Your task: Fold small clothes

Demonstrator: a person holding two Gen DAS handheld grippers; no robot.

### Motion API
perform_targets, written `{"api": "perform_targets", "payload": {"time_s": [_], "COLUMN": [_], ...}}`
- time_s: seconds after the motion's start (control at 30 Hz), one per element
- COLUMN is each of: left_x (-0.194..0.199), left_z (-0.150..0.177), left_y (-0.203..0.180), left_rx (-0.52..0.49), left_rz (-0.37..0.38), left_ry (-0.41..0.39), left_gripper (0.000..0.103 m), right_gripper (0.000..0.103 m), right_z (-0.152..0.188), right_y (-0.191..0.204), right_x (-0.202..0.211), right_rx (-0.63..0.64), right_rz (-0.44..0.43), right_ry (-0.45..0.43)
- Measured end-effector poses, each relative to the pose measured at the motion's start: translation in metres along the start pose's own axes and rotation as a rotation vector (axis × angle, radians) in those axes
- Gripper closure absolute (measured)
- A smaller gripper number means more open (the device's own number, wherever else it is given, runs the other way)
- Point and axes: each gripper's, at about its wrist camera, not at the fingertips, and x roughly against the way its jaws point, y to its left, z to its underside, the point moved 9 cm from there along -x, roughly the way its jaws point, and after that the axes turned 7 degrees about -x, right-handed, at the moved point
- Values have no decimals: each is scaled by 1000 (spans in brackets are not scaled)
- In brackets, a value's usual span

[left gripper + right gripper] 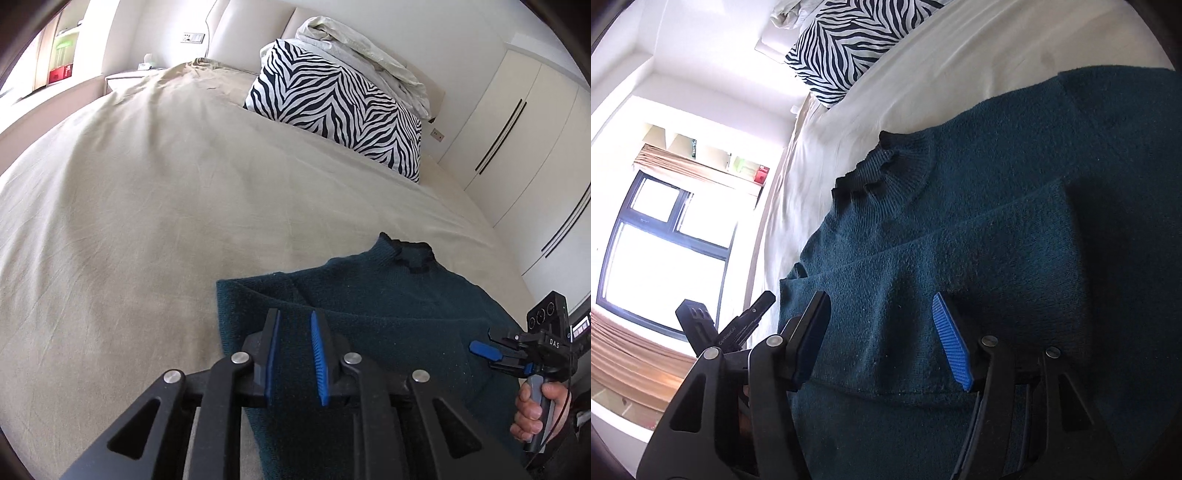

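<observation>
- Sweater [369,302] lies on the bed [147,221], sleeve folded in.
- Left gripper [295,354]: jaws slightly apart, empty, above its edge.
- Right gripper [882,332]: jaws wide apart over the sweater, gripping nothing.

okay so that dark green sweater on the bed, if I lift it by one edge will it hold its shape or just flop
Probably flop: the sweater is soft knit, already creased and lying in folded layers on the bed sheet. Its fuzzy surface should grip rather than slip. It looks thick, so perhaps slightly heavy for its size, and the hanging part may drag.
</observation>
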Motion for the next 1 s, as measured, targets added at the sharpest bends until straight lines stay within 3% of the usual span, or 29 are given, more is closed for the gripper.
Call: {"api": "perform_targets", "payload": {"time_s": [0.1, 0.17, 0.23, 0.33, 0.43, 0.5, 0.67, 0.83, 1.0], "left_x": [-33, -31, -23, -11, 10, 30, 63, 43, 18], "left_z": [22, 28, 31, 42, 53, 55, 53, 67, 90], "left_y": [1, 5, 3, -6, -10, -18, -69, -123, -155], "left_rx": [-25, -20, -29, -132, -168, -157, -151, -115, -68], "left_rz": [-34, -27, -51, -126, -183, -196, -123, 18, 95], "left_ry": [101, 43, 38, 51, 53, 24, -55, -7, 61], "left_gripper": [78, 80, 80, 80, 78, 69, 39, 38, 38], "right_gripper": [47, 47, 47, 47, 47, 47, 47, 46, 48], "right_z": [-2, 3, 11, 27, 39, 41, 28, 24, 8], "right_y": [-4, -4, -8, -22, -40, -61, -141, -233, -294], "right_x": [1, 5, 12, 27, 71, 112, 230, 329, 386], "right_rx": [-33, -23, 6, 9, -16, -61, -243, -497, -651], "right_rz": [-50, -58, -43, -19, -12, 6, 85, 124, 99], "right_ry": [-18, -13, -3, 11, -55, -137, -397, -623, -756]}}
